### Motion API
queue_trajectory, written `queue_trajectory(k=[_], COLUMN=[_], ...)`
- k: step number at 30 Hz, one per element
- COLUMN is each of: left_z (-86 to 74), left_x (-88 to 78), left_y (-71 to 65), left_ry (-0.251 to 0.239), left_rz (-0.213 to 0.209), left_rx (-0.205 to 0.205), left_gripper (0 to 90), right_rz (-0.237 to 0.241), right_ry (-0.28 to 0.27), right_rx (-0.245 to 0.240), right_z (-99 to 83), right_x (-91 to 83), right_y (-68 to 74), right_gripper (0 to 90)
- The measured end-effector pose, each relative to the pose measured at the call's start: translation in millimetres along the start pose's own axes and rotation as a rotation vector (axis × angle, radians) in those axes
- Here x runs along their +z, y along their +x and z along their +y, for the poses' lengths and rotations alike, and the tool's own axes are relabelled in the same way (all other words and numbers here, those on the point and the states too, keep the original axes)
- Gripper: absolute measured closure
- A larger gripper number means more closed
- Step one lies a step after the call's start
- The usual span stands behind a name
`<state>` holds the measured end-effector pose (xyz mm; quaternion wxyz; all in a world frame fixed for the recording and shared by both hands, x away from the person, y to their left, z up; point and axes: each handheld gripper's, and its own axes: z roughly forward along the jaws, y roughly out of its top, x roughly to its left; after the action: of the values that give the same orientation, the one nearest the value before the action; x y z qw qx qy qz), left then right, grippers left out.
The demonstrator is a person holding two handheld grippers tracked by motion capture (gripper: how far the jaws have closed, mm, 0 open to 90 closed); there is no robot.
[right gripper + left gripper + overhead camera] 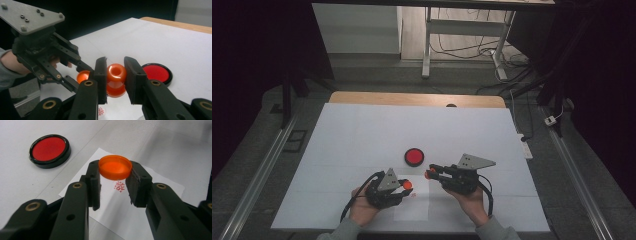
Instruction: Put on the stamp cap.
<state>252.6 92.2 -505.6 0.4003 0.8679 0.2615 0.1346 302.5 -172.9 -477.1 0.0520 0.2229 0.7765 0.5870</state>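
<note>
- The orange cap (115, 167) sits near the middle of the left gripper view, pinched tight by the left gripper (113, 187).
- The orange stamp (116, 80) sits at the center of the right gripper view, squeezed by the right gripper (115, 75).
- Under them lies white paper (160, 185) with a red mark (119, 186).
- A red ink pad (414, 156) rests just above, mid frame, on the white table (362, 130).

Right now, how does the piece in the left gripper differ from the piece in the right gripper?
The orange cap in the left gripper is a shallow, open dish; the orange stamp body in the right gripper is taller, waisted like a spool, with a hole in its top. The cap hangs above the white paper bearing a red stamp mark; the stamp body is gripped around its middle. Both are glossy orange plastic, each clamped between shut fingers.
</note>
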Motion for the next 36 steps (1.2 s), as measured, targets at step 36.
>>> queue_trajectory(k=[36], left_z=[0.6], left_x=[3.2], left_y=[-3.3], left_ry=[0.007], left_rz=[-0.01], left_rx=[0.008], left_gripper=[64.5], right_rz=[0.063], right_ry=[0.032], right_rx=[-0.027], right_z=[-1.8], right_x=[22.7], right_y=[18.8], right_gripper=[72.2])
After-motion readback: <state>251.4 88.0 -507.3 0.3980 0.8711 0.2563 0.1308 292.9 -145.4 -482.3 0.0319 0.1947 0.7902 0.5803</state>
